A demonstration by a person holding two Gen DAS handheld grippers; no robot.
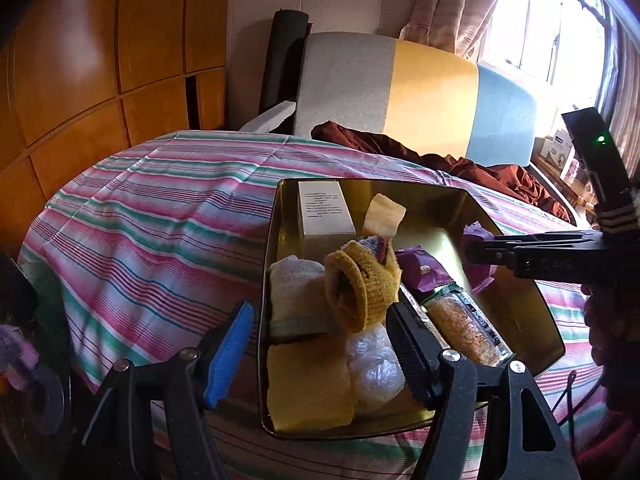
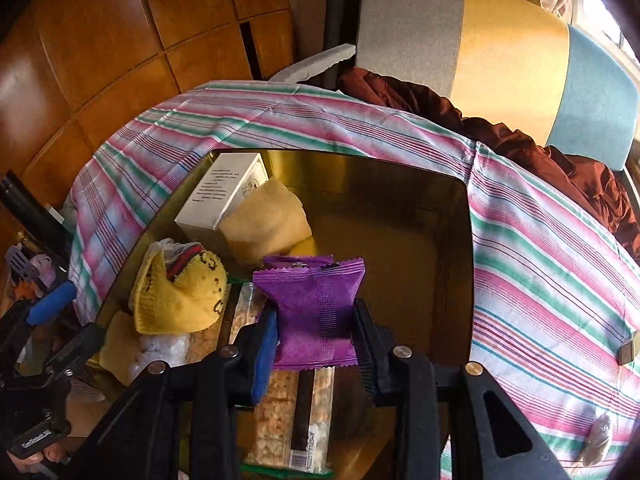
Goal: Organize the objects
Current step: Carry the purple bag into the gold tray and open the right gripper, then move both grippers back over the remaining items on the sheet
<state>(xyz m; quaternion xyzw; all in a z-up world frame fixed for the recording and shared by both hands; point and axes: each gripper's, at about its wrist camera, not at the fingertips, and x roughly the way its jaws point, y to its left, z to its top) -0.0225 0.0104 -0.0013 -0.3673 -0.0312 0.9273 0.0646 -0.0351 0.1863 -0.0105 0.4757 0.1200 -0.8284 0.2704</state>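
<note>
Our right gripper [image 2: 314,330] has its jaws clenched on a purple packet [image 2: 316,312], held above the open gold tin [image 2: 460,280] that sits on the striped bed [image 2: 540,264]. Our left gripper [image 1: 320,344] hangs with jaws released over the tin's near end, a yellow sock [image 1: 360,288] between them and a white box [image 1: 324,208] well ahead.

A shiny gold rectangular metal tin [image 2: 460,216] is sitting open on striped bedding, holding several things. A purple foil snack packet [image 2: 316,312] is hanging upright over the tin's near side. A white printed cardboard box [image 2: 218,200] is leaning in the far left corner — a pale yellow folded cloth [image 2: 266,222] is resting against it. A rolled mustard-yellow knitted sock [image 2: 176,300] is lying on the left, beside a clear wrapped cereal bar [image 2: 292,412].
</note>
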